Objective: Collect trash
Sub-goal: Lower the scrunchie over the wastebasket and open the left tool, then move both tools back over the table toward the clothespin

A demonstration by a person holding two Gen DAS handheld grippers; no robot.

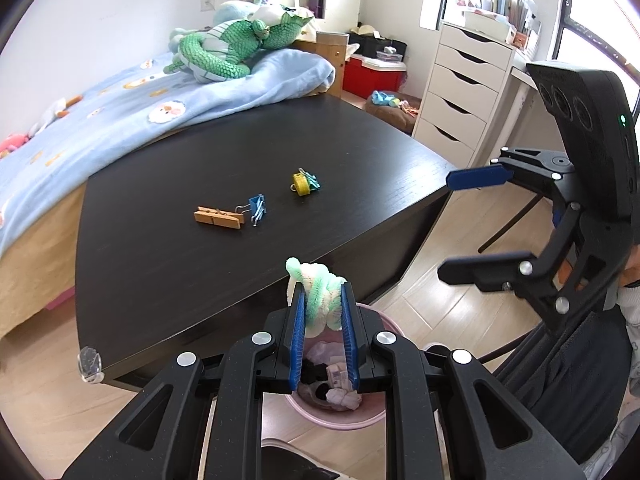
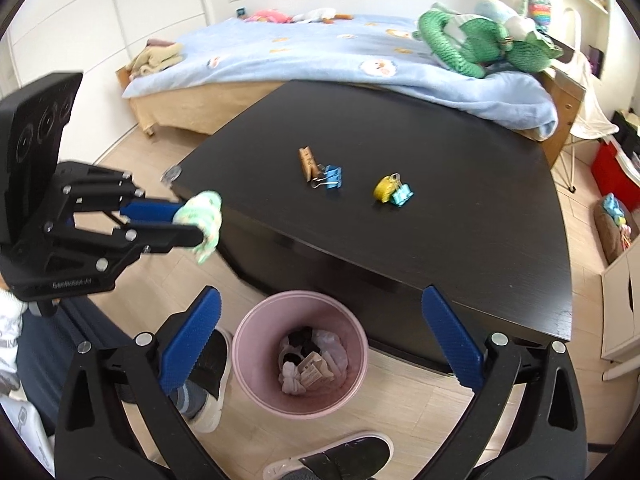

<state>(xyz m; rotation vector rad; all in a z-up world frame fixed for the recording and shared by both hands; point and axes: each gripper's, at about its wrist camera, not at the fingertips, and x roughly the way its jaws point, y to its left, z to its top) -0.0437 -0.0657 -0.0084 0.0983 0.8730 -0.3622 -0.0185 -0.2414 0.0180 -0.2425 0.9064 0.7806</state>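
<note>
While the left hand-held gripper [image 1: 322, 316] is clenched on a fuzzy green-and-white twisted wad of trash [image 1: 318, 294], the wad hangs off the near edge of the dark wooden counter [image 1: 200, 240], above the round pink plastic bin [image 2: 300, 354] on the floor. The right hand-held gripper [image 2: 320, 338] is released, its blue pads spread wide over the bin. On the counter, at 12 o'clock from the bin, lie a wooden clothespin [image 2: 308, 162], a blue binder clip [image 2: 332, 177] touching it, and a yellow tape roll [image 2: 385, 190] against a teal clip [image 2: 401, 196].
</note>
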